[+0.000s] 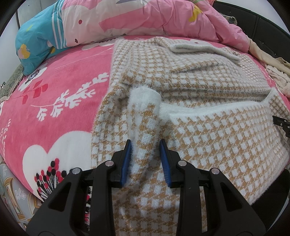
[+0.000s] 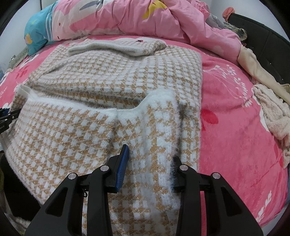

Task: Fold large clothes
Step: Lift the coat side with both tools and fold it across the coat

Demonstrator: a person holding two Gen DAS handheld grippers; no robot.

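the checked sweater [image 1: 208, 81] lies spread on the bed [image 1: 63, 76], its body running from the near edge toward twelve o'clock, where the collar is flopped over. both grippers are down at the six o'clock hem. the left gripper [image 1: 145, 159] has its blue fingers [image 1: 127, 159] pinching a raised fold of the knit, with a white cuff [image 1: 145, 96] poking up just beyond them; the right gripper [image 2: 148, 163] has its fingers pressed on a bunch of the fuzzy fabric at the sweater's right edge, one pad buried in the fluff. i'd judge this knit to be soft, thick and fairly light, limp enough to sag wherever it isn't held, and fuzzy enough to cling to itself and the plush bed cover rather than slide. taking it by the two hem corners, as now, looks the sensible hold, since a single pinch would just let it droop. around it: a pink quilt [image 1: 163, 16] heaped at twelve o'clock, a teal pillow [image 1: 38, 38] at ten, a pale towel [image 2: 271, 112] and beige cloth at three. the quilt crowds the far end, so a lengthwise fold has little spare room there.
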